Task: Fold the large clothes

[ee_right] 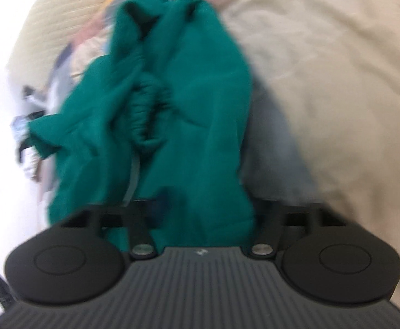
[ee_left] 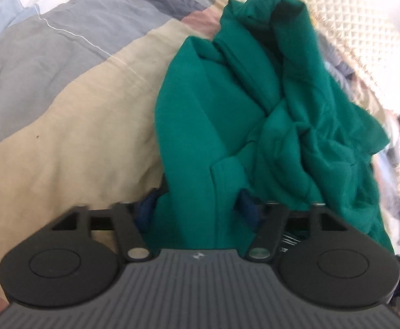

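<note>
A large green garment [ee_left: 254,96] lies crumpled in a long heap on the bed. In the left wrist view my left gripper [ee_left: 197,205] has a thick fold of its near edge between the two blue pads [ee_left: 248,205], which touch the cloth on both sides. The right wrist view is blurred. There the same green garment [ee_right: 172,96] runs away from my right gripper [ee_right: 200,203] and drapes over its fingers. One dark blue pad [ee_right: 159,203] shows against the cloth; the other is hidden under it.
The garment rests on a patchwork bed cover [ee_left: 63,137] of beige, grey, blue and white panels. A cream quilted cover [ee_left: 350,27] lies at the far right. Other pale clothes [ee_left: 397,164] are piled beside the green garment; they appear again as pale clothes [ee_right: 27,126].
</note>
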Motion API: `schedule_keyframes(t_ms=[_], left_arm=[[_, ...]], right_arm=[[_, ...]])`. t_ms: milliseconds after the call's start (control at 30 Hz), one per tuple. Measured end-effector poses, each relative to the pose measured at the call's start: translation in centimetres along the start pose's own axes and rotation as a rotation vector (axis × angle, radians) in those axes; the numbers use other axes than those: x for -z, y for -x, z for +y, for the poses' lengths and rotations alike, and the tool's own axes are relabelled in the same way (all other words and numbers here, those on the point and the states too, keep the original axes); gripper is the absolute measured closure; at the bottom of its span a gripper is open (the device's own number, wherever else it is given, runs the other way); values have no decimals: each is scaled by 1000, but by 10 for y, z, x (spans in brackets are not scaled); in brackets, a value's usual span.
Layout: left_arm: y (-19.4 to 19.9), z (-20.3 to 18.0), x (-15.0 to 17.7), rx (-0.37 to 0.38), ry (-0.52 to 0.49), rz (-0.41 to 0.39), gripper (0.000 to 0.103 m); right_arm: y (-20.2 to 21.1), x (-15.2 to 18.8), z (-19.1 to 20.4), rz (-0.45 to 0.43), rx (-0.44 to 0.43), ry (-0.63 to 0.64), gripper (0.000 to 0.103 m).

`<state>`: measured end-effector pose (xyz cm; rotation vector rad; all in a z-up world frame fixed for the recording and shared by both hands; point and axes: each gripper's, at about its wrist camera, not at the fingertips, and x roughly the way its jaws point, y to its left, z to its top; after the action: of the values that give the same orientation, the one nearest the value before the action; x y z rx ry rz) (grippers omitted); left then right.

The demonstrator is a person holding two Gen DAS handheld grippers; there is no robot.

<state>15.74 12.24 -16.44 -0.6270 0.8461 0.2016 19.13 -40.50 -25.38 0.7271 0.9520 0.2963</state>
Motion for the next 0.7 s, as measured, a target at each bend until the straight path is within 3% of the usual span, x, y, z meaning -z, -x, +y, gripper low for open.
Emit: schedule_keyframes(t_ms=[67,167,233,400,700], left_arm=[[7,3,-2,36,19,-8,66],[23,3,-5,101,43,-46,77],[39,2,-7,152,61,-63,79],[84,5,-17,249,110,-93,81],[179,-2,-12,366,23,-101,81]], right_arm=[[8,-4,1,-24,-100,-24,86],[30,-8,10,-88,-206,3,90],[45,-10,11,-97,-307,-12,91],[85,-14,18,-159,-451,-23,91],[176,-2,34,-196,-519,67,91]])
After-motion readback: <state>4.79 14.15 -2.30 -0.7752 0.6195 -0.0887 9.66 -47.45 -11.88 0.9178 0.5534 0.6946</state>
